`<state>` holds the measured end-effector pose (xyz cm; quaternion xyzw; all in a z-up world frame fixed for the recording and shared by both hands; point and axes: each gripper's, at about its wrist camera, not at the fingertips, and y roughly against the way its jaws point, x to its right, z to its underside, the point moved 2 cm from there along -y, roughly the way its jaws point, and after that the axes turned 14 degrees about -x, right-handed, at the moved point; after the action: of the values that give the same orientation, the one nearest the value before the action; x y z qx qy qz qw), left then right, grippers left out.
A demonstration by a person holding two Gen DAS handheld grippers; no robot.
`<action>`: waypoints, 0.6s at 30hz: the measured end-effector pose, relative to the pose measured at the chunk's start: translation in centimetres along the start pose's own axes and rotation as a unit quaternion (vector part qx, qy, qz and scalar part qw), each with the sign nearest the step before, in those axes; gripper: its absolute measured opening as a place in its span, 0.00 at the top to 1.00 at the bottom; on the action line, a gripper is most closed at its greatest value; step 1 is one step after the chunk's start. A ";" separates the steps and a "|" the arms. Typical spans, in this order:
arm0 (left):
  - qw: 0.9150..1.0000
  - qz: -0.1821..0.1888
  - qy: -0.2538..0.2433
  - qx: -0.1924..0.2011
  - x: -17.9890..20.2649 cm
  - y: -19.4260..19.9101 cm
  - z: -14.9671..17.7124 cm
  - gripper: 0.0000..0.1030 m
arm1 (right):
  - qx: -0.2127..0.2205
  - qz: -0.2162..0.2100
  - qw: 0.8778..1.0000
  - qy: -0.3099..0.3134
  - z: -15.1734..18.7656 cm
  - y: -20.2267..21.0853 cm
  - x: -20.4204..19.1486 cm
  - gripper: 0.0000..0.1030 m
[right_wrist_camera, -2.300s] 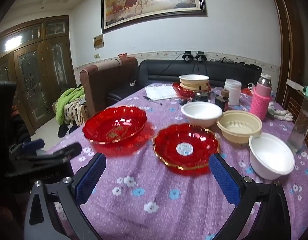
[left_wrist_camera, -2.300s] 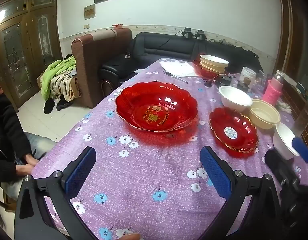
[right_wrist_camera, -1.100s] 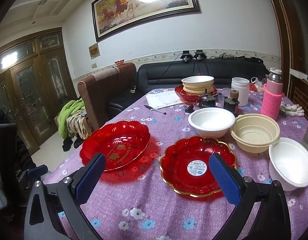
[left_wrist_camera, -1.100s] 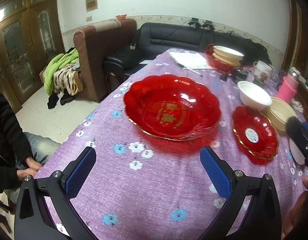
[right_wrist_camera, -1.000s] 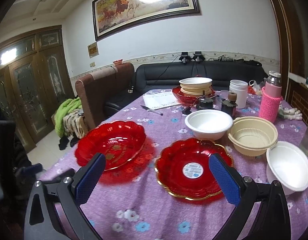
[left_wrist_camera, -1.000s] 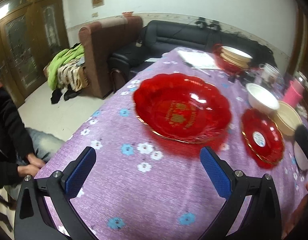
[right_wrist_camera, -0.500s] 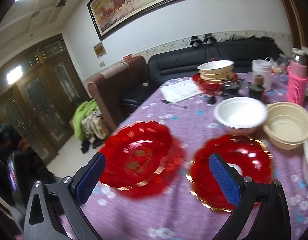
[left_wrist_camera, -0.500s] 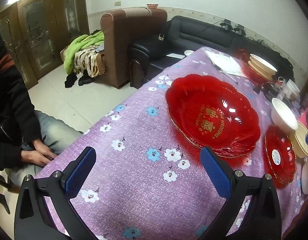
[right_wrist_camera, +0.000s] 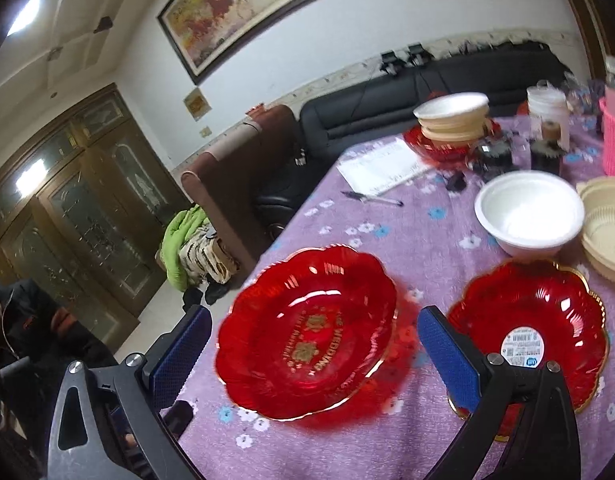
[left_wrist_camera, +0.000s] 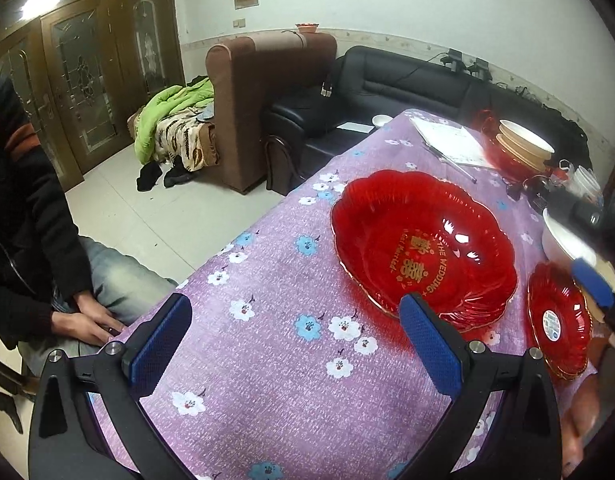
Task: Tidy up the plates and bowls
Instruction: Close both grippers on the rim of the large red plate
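left gripper (left_wrist_camera: 295, 340): fingers spread, empty, over bare cloth near surface's left edge | right gripper (right_wrist_camera: 311, 344): fingers spread, empty | large red plate (right_wrist_camera: 307, 332) mid-surface, clear of left edge | small red plate (right_wrist_camera: 547, 320) just beside it

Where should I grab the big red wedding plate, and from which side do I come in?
Take the large red plate by its scalloped, gold-edged rim, which flares up off the tablecloth. I'd come from the near side, where the open right gripper already frames it; the small red plate crowds its right edge. One finger over the rim, one under.
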<state>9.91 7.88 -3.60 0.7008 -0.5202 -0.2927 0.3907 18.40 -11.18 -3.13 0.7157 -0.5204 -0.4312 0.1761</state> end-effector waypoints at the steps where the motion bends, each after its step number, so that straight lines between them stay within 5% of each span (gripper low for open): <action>1: 1.000 0.000 0.000 -0.001 0.1 -0.1 -0.1 0.00 | -0.004 -0.002 1.000 -0.005 0.0 -0.3 0.5 0.01; 18: 1.000 0.004 0.004 -0.010 1.0 -2.5 -2.5 0.00 | -0.062 -0.003 0.998 -0.011 0.3 -3.8 2.7 0.03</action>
<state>13.47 7.96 -4.45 0.6962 -0.5184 -0.2939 0.4004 20.68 -11.98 -7.13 0.7001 -0.4924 -0.4714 0.2126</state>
